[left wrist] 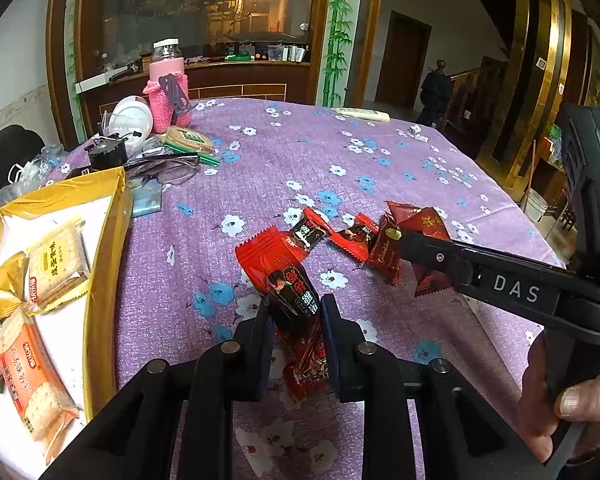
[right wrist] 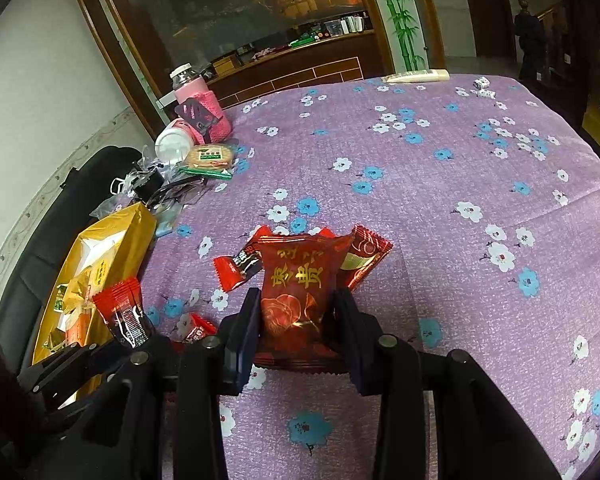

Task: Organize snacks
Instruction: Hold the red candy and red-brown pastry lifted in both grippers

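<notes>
Red foil fills both your grips: the left gripper (left wrist: 296, 320) is pinched tight on a long red snack bar (left wrist: 288, 280), lifted clear of the purple cloth (left wrist: 380, 152), and the right gripper (right wrist: 294, 320) is closed on a dark red packet (right wrist: 300, 284) printed in gold, with its bottom seam hanging below the jaws. Just past the right fingers, more red candies (left wrist: 340, 236) lie loose on the cloth. To your left sits the gold box (left wrist: 104, 248) already holding cracker packs (left wrist: 58, 264), which looks like the place to sort into. Carry one hand over at a time so the tools do not cross, keep the squeeze steady because foil slips, and let go low inside the box wall. Farther back, the pink jar (left wrist: 168, 80) and clutter stay out of your path.
</notes>
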`<control>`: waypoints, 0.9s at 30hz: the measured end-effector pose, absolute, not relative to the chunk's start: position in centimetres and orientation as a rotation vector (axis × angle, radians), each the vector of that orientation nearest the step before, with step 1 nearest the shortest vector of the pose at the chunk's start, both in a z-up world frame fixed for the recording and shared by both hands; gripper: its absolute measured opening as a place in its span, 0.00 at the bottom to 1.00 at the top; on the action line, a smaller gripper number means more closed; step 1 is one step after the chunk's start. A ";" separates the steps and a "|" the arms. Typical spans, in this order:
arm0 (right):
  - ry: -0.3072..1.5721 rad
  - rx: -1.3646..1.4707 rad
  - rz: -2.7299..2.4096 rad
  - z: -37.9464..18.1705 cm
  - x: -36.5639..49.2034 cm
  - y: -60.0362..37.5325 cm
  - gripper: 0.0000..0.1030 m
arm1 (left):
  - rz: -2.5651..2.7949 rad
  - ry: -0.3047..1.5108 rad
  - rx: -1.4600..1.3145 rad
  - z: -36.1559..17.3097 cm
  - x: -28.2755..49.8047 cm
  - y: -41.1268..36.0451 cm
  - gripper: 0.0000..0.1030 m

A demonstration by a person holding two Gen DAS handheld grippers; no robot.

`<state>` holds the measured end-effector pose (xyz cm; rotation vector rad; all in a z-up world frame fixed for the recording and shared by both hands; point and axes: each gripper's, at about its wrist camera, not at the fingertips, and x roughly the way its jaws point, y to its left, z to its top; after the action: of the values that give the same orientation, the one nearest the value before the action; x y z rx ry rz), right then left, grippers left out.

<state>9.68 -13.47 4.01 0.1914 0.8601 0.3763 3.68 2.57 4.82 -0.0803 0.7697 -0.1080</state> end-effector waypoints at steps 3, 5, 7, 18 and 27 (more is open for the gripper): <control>0.856 0.190 0.378 4.0 9.7 -13.5 0.35 | -0.108 0.765 -0.079 4.9 3.6 2.5 0.22; 0.856 0.188 0.378 4.0 9.6 -13.5 0.35 | -0.107 0.767 -0.076 4.9 3.6 2.5 0.22; 0.858 0.190 0.381 3.9 9.6 -13.4 0.35 | -0.105 0.766 -0.075 4.9 3.6 2.5 0.22; 0.857 0.195 0.381 4.0 9.5 -13.5 0.35 | -0.103 0.766 -0.071 4.8 3.6 2.5 0.22; 0.859 0.202 0.376 3.9 9.6 -13.5 0.35 | -0.102 0.763 -0.072 4.9 3.4 2.6 0.22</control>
<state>9.60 -13.50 3.87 0.2025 0.8589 0.3756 3.44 2.56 4.93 -0.0722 0.7628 -0.1020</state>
